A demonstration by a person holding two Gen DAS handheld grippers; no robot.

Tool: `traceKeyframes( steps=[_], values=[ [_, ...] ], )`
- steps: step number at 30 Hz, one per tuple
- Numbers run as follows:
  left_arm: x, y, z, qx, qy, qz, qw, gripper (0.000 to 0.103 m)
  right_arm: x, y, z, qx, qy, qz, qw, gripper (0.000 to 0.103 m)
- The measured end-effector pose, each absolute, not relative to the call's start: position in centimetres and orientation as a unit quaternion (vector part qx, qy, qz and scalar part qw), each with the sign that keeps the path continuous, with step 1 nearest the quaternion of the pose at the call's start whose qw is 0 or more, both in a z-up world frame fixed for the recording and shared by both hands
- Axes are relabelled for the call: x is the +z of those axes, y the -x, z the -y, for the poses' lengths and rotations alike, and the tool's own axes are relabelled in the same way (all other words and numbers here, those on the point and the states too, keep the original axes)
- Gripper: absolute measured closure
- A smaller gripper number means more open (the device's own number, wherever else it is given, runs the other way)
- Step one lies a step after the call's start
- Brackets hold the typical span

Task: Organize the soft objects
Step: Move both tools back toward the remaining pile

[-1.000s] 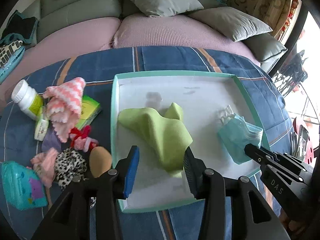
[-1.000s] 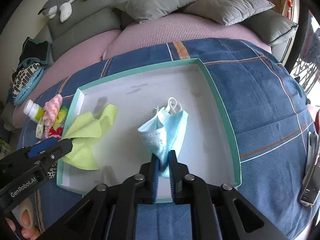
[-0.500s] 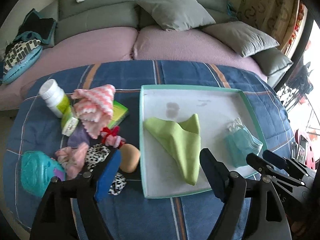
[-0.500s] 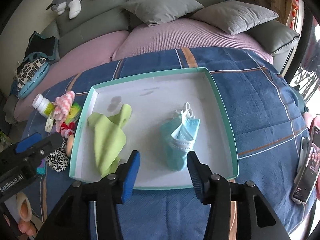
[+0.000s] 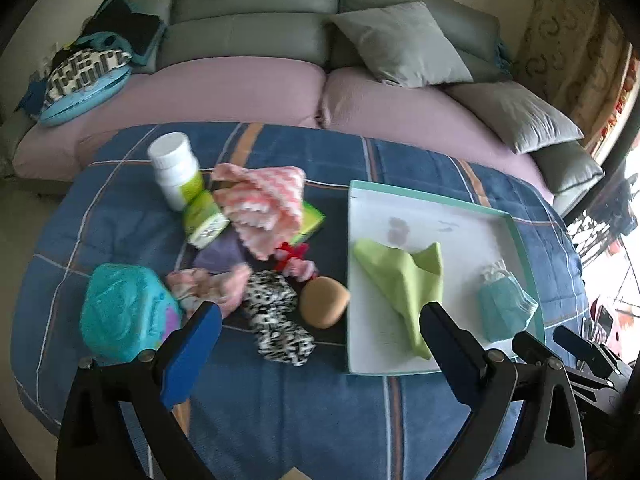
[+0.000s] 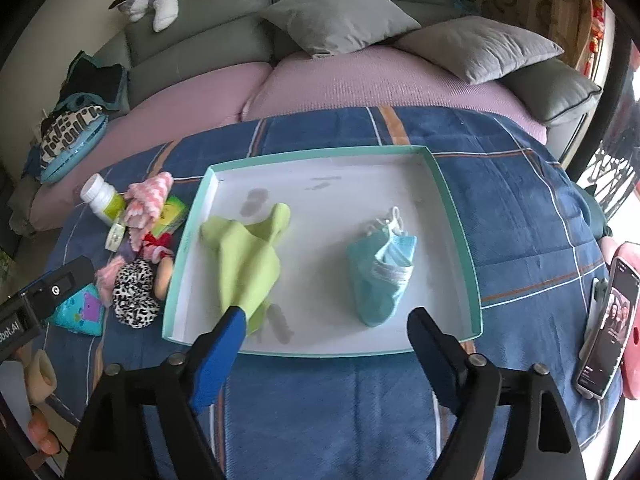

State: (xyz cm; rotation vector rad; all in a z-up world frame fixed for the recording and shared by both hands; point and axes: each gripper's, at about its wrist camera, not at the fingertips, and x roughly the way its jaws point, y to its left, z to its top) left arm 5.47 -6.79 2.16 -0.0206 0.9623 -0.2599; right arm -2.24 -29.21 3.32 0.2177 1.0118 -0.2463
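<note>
A white tray with a teal rim (image 5: pixel 432 199) (image 6: pixel 320 155) lies on the blue plaid blanket. Inside it lie a green cloth (image 5: pixel 404 280) (image 6: pixel 244 264) and a folded blue face mask (image 5: pixel 502 312) (image 6: pixel 380 280), neither held. Left of the tray sits a pile: a pink-white knitted cloth (image 5: pixel 264 204), a leopard scrunchie (image 5: pixel 276 320), a beige sponge (image 5: pixel 324 306) and a pink rag (image 5: pixel 208 286). My left gripper (image 5: pixel 318 320) hovers above the pile's near edge, its jaws opening, empty. My right gripper (image 6: pixel 326 320) hangs over the tray's near rim, jaws opening, empty.
A white pill bottle (image 5: pixel 176 168), a green box (image 5: pixel 310 220) and a teal pouch (image 5: pixel 124 312) lie among the pile. A phone (image 6: pixel 608 320) rests at the blanket's right edge. A sofa with grey cushions (image 6: pixel 340 12) stands behind.
The right gripper let go of the mask, which now lies in the tray. Both grippers spread wide and pulled back upward; the left one shifted left from the green cloth toward the pile.
</note>
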Motion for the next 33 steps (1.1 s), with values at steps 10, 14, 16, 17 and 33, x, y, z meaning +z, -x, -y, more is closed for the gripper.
traceKeyframes(
  steps=[10,14,16,17,33],
  values=[
    [3.0,-5.4,1.2,-0.088,0.045,-0.457,0.884,0.004,4.0,1.3,25.8,-0.093,-0.089,-0.477,0.869,0.005],
    [3.6,-5.7,-1.1,-0.073,0.057,-0.454,0.886,0.004,4.1,0.5,24.3,-0.082,-0.083,-0.476,0.872,0.003],
    [3.9,-6.0,-2.2,-0.065,0.060,-0.450,0.888,0.004,4.2,0.0,23.6,-0.076,-0.081,-0.476,0.873,0.002],
    [4.1,-6.2,-3.0,-0.059,0.062,-0.448,0.890,0.004,4.2,-0.2,23.2,-0.072,-0.079,-0.475,0.873,0.002],
    [5.3,-10.2,-6.8,-0.070,0.061,-0.460,0.883,0.004,3.7,-5.0,16.9,0.003,-0.061,-0.483,0.874,0.002]
  ],
)
